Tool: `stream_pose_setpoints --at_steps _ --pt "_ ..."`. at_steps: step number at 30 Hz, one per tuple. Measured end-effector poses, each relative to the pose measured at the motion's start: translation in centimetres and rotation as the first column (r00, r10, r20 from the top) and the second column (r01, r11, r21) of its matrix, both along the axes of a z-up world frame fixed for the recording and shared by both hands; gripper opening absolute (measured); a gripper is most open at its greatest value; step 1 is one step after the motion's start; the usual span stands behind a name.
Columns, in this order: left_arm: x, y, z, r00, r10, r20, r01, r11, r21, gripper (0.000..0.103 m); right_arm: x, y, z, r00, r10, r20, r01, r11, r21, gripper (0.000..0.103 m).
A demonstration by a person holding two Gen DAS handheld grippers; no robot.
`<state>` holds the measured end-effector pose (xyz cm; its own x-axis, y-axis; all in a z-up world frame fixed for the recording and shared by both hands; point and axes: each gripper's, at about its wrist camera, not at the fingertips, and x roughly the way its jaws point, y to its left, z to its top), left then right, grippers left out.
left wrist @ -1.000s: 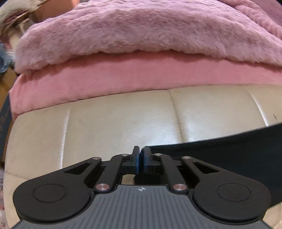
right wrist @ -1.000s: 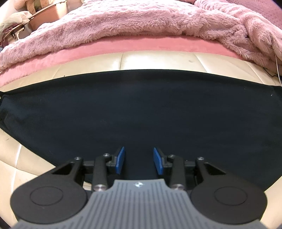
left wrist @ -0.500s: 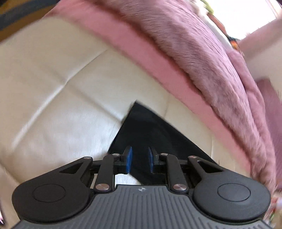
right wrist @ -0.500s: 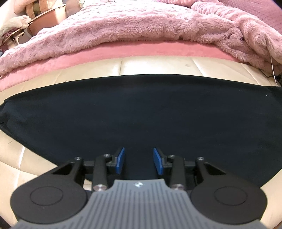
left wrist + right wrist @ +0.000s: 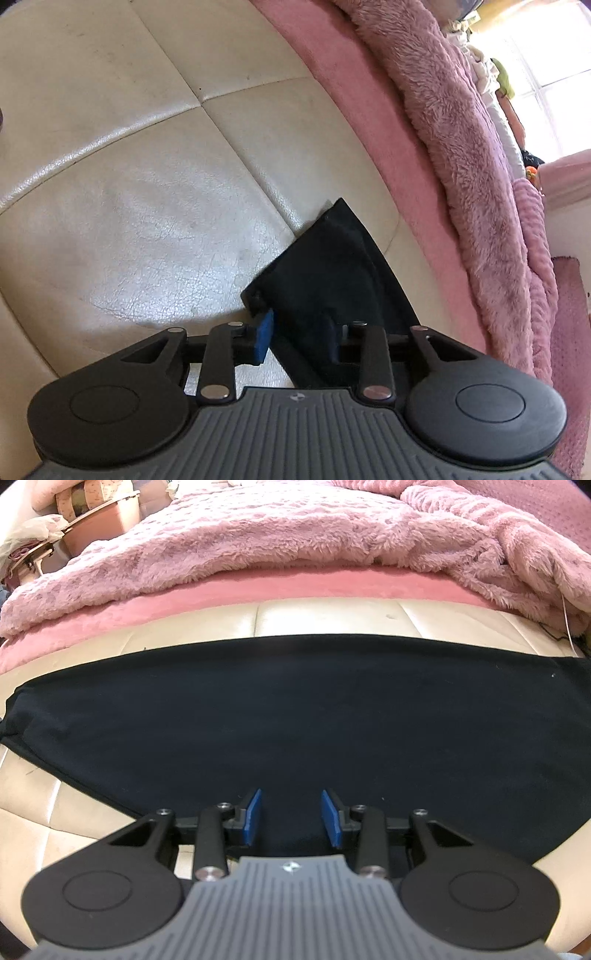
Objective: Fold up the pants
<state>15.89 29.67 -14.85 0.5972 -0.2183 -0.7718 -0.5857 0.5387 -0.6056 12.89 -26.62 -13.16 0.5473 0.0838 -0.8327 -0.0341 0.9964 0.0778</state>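
The left wrist view alone shows the pants' (image 5: 332, 280) end on the cream cushion (image 5: 147, 184) between the spread left gripper (image 5: 301, 334), while their flat middle is seen beneath the open, empty right gripper (image 5: 291, 818).

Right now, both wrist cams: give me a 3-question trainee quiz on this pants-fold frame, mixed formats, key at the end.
1. True or false: the left gripper has its jaws apart, straddling the end of the black pants.
2. Multiple choice: the right gripper is A) shut on the pants, B) open over the pants, C) gripping the fluffy pink blanket.
3. Fill in: the pants lie on a cream ____ cushion, in front of the pink sheet.

Key: 1 true; 2 B; 3 leather-look.
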Motion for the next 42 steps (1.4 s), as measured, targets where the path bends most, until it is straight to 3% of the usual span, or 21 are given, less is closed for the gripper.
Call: stream_pose_setpoints --at_steps 2,3,4,6,10,14,16,19,22,24,26,31,35,37,42 --pt "0.2 -0.1 -0.3 1.0 0.009 0.006 -0.009 1.0 0.005 0.033 0.1 0.0 -0.5 1.0 -0.003 -0.018 0.003 1.0 -0.007 0.033" --pt "0.4 -0.3 -0.3 1.0 0.009 0.002 -0.009 1.0 0.025 0.017 0.1 -0.1 -0.8 0.999 -0.008 -0.032 0.008 1.0 -0.007 0.033" --pt "0.3 -0.5 -0.2 1.0 0.003 -0.003 -0.003 0.999 0.048 0.008 0.0 -0.1 -1.0 0.999 -0.012 -0.04 0.012 1.0 -0.006 0.033" --pt "0.5 -0.7 -0.1 1.0 0.002 0.005 -0.003 0.997 0.075 0.001 -0.1 0.0 -1.1 0.999 -0.005 -0.038 0.004 1.0 -0.016 0.033" --pt "-0.1 0.0 1.7 0.999 -0.03 0.035 0.026 0.994 0.107 0.0 0.1 0.2 -1.1 0.998 0.011 -0.06 -0.013 0.999 -0.04 0.033" --pt "0.5 0.9 2.0 0.994 -0.099 -0.042 0.105 0.979 0.174 0.0 0.4 0.0 -1.2 0.997 0.009 -0.08 -0.012 0.999 -0.039 0.032" --pt "0.7 1.5 1.3 0.992 -0.088 -0.094 0.107 0.968 0.229 0.0 0.4 0.0 -1.2 0.996 0.011 -0.083 -0.014 0.999 -0.04 0.032" --pt "0.1 2.6 0.5 0.994 -0.083 -0.07 0.093 0.982 0.166 0.0 0.4 -0.3 -1.3 0.996 0.009 -0.086 -0.011 0.999 -0.03 0.032" --pt "-0.6 2.5 1.5 0.995 -0.104 0.01 0.102 0.987 0.126 0.0 0.5 -0.1 -1.1 0.996 0.013 -0.086 -0.016 0.999 -0.036 0.032" --pt "-0.8 1.9 1.9 0.992 -0.125 0.031 0.122 0.988 0.096 0.004 0.5 0.2 -0.7 0.997 0.022 -0.07 -0.025 0.999 -0.046 0.033" --pt "-0.7 1.0 2.0 0.987 -0.155 0.038 0.15 0.984 0.098 0.017 0.0 1.0 -0.3 0.997 0.057 -0.059 -0.061 0.996 -0.059 0.033" --pt "0.1 -0.4 1.1 0.987 -0.161 0.006 0.16 0.984 0.077 0.032 -1.9 3.1 0.8 0.979 0.2 -0.026 -0.202 0.971 -0.124 0.033" --pt "-0.3 -0.6 0.7 0.993 -0.116 -0.017 0.117 0.992 0.053 0.039 -2.3 4.1 0.5 0.965 0.262 -0.02 -0.262 0.953 -0.155 0.033" --pt "-0.8 -0.3 0.4 0.998 -0.066 0.004 0.066 0.998 0.016 0.055 -1.9 4.4 0.3 0.961 0.274 -0.024 -0.275 0.951 -0.144 0.033" --pt "-1.6 0.1 -0.6 0.998 0.042 0.045 -0.04 0.998 -0.047 0.057 -1.4 4.1 -0.8 0.962 0.264 -0.063 -0.27 0.954 -0.131 0.033"
